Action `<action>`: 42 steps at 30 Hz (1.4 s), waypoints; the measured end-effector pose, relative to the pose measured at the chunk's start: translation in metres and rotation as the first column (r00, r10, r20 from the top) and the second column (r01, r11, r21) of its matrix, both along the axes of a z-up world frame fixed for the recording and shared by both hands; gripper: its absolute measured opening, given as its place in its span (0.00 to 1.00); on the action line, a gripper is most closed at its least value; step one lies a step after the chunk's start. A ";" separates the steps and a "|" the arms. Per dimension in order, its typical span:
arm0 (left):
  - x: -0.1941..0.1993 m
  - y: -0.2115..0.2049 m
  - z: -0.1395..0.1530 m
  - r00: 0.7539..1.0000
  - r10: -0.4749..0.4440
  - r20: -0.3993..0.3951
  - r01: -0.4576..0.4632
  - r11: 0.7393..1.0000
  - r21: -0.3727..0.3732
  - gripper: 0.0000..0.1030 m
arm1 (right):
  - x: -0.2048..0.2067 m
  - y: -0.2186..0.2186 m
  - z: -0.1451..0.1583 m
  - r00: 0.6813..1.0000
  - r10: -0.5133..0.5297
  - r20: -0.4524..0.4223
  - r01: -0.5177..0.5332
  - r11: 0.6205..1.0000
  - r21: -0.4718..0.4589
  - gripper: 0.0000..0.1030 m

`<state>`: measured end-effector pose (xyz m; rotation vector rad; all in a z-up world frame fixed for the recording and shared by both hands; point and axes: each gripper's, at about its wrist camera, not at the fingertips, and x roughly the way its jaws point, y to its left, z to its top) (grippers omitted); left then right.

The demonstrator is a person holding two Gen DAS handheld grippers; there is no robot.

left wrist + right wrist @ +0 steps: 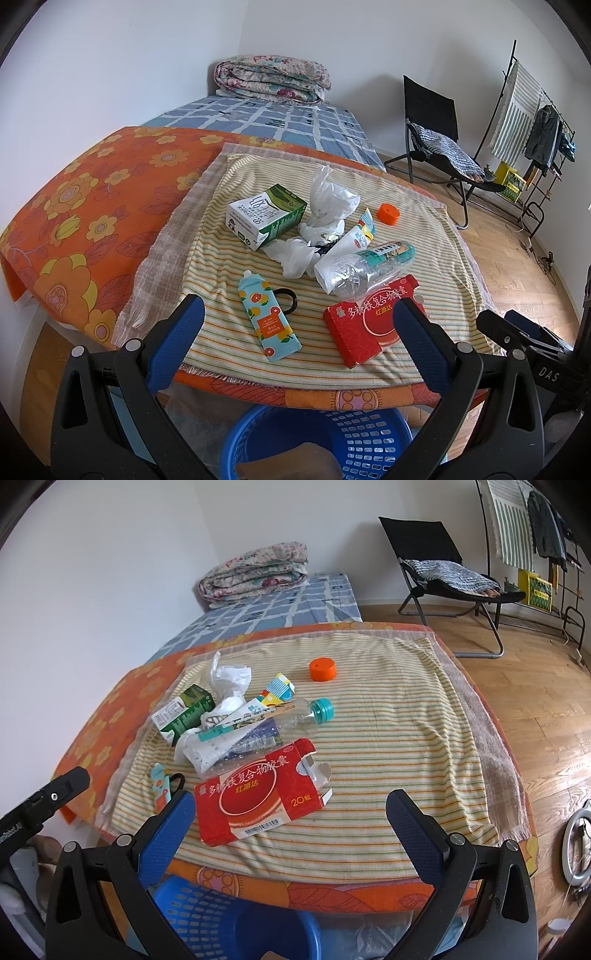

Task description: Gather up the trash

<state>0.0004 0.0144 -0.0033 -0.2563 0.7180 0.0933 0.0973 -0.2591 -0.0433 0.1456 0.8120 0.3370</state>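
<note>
Trash lies on a striped cloth [229, 266] on the bed: a red medicine box [364, 328] [258, 797], a clear plastic bottle [369, 269] [273, 723], a green-and-white carton [266, 218] [183, 714], a fruit-print tube [267, 317] [160, 784], crumpled white plastic [328, 206] [229, 681] and an orange cap [388, 213] [322, 669]. My left gripper [301, 314] is open and empty, near the tube and red box. My right gripper [291, 808] is open and empty, just before the red box.
A blue basket [369, 435] [207, 915] stands on the floor below the bed's near edge. A folded quilt [273, 77] lies at the far end. A black folding chair [443, 554] and a clothes rack [532, 125] stand on the wooden floor to the right.
</note>
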 end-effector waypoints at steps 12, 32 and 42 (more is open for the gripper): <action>-0.001 0.001 -0.002 1.000 0.001 -0.002 -0.001 1.000 0.001 1.00 | 0.000 0.001 0.000 1.000 -0.001 0.001 0.001 1.000 -0.002 1.00; 0.020 0.021 -0.022 0.995 0.023 -0.098 -0.016 0.998 0.067 1.00 | 0.023 0.019 -0.015 0.997 0.073 -0.038 -0.074 0.997 -0.030 1.00; 0.040 0.042 -0.043 0.982 0.031 -0.188 -0.049 0.994 -0.093 0.97 | 0.066 0.028 -0.031 0.978 0.121 -0.172 -0.119 0.993 0.022 0.99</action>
